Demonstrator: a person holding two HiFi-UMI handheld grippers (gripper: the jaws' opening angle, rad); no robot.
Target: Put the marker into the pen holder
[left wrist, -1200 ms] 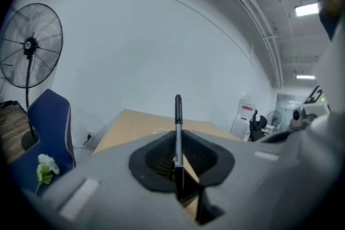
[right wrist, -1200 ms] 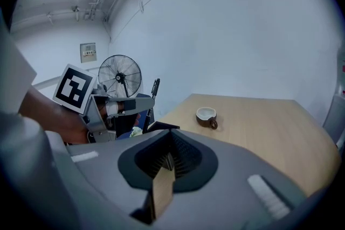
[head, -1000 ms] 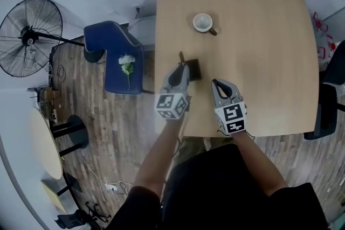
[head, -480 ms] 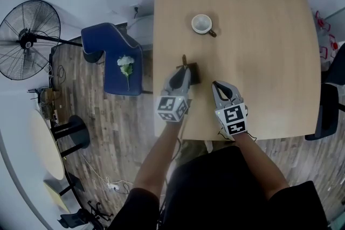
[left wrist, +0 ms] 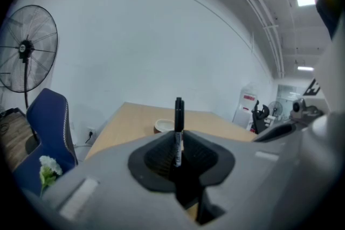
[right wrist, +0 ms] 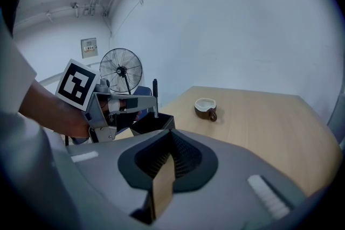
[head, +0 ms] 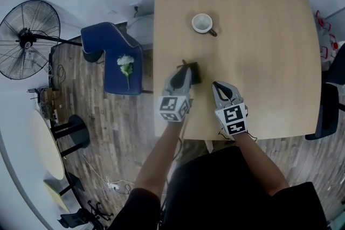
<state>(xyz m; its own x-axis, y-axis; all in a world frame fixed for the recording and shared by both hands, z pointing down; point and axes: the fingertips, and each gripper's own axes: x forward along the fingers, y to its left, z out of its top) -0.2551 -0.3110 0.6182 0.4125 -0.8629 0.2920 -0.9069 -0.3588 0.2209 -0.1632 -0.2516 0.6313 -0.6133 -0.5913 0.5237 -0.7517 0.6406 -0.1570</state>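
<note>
Marker (left wrist: 178,116), slim and black, stands upright, clamped in the left claw (left wrist: 178,154), directly above the black square pen holder (right wrist: 152,123) on the wooden desk (head: 259,35); right claw (right wrist: 161,172) sits closed, empty.

The desk's (head: 269,35) right half and far side lie bare, open from any direction. The cup (head: 202,23) stands alone toward the back, well apart from the pen holder (head: 196,74) near the left edge. The left tool (head: 183,67), clamped on the upright marker (left wrist: 178,116), occupies the room above that holder. The right tool (head: 215,84), jaws together, sits near its right. A blue chair (head: 116,56) crowds the desk's left side.
</note>
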